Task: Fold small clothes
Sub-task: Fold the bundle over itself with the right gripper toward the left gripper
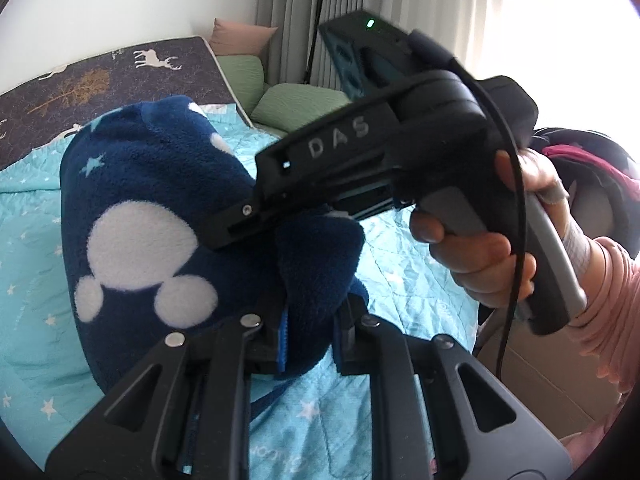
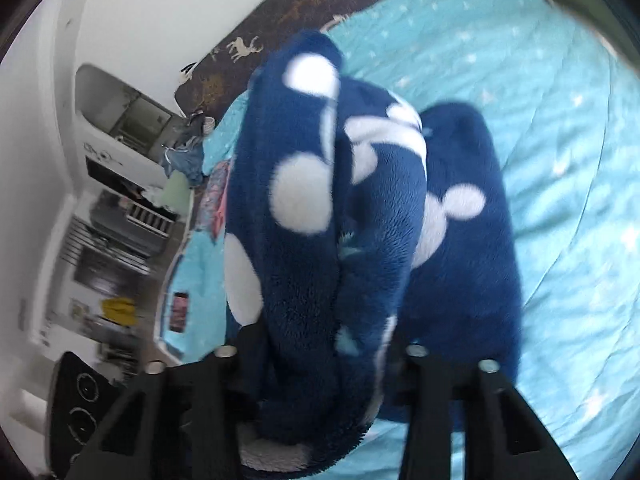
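Left gripper (image 1: 308, 340) clamped on the navy fleece garment (image 1: 160, 208). Right gripper (image 2: 320, 364) pinches its bunched folds above the turquoise bedspread (image 2: 560, 160).

Navy fleece garment (image 2: 320, 216) with white mouse-head shapes, bunched in thick folds between the black fingers of the right gripper (image 2: 320, 364), above a turquoise star-print quilt (image 2: 560, 140); blurred white shelving (image 2: 100, 200) at left.
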`<state>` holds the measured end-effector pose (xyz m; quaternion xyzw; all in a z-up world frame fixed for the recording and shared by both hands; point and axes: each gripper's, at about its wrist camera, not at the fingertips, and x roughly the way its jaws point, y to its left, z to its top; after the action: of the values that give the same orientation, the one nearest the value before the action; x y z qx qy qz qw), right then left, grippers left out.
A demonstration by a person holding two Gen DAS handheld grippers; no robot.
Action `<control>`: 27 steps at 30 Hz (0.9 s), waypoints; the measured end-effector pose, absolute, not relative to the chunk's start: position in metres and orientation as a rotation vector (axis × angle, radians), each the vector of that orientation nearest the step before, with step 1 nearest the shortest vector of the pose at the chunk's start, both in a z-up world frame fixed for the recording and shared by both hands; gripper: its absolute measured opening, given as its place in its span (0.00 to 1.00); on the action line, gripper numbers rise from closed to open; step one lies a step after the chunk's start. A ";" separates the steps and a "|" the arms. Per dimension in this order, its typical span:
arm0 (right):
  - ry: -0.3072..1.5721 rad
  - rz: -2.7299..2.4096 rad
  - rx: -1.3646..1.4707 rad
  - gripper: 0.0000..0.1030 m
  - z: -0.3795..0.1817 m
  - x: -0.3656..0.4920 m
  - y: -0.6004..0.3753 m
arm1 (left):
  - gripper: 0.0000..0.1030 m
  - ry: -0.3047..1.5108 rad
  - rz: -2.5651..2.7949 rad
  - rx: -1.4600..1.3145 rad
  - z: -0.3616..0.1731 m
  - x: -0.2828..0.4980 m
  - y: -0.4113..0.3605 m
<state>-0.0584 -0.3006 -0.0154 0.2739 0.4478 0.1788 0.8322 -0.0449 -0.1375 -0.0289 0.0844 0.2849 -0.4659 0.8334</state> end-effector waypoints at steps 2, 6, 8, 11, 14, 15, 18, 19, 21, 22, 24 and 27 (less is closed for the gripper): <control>0.901 0.328 0.479 0.32 -0.003 -0.065 -0.292 | 0.21 0.610 -1.014 0.160 -0.026 -0.042 -0.137; 0.789 0.211 0.260 0.31 0.020 -0.085 -0.269 | 0.28 0.667 -1.104 0.102 -0.020 -0.034 -0.127; 0.743 0.149 0.168 0.31 0.024 -0.095 -0.260 | 0.31 0.708 -1.148 0.065 -0.017 -0.028 -0.119; 0.726 0.124 0.156 0.31 0.021 -0.101 -0.261 | 0.31 0.750 -1.189 -0.009 -0.009 -0.016 -0.098; 0.744 0.145 0.245 0.32 0.005 -0.100 -0.274 | 0.31 0.732 -1.151 -0.071 0.007 0.002 -0.075; 0.752 0.157 0.287 0.32 -0.002 -0.099 -0.278 | 0.32 0.719 -1.128 -0.080 0.012 0.008 -0.072; 0.795 0.194 0.412 0.32 -0.028 -0.092 -0.286 | 0.35 0.665 -1.025 -0.039 0.030 0.035 -0.071; 0.805 0.203 0.439 0.33 -0.035 -0.091 -0.289 | 0.36 0.659 -1.003 -0.018 0.032 0.041 -0.074; 0.816 0.211 0.465 0.33 -0.043 -0.086 -0.291 | 0.37 0.644 -0.951 0.045 0.034 0.055 -0.089; 0.812 0.209 0.461 0.33 -0.044 -0.085 -0.290 | 0.39 0.636 -0.933 0.083 0.032 0.060 -0.100; 0.793 0.201 0.436 0.33 -0.040 -0.085 -0.288 | 0.39 0.661 -0.865 0.151 0.014 0.072 -0.118; 0.726 0.176 0.376 0.33 -0.024 -0.090 -0.290 | 0.39 0.722 -0.835 0.153 -0.018 0.080 -0.133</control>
<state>-0.0899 -0.2896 -0.0235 0.1824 0.3525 0.0856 0.9139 0.0795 -0.1331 -0.0177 0.0726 0.3425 -0.3962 0.8488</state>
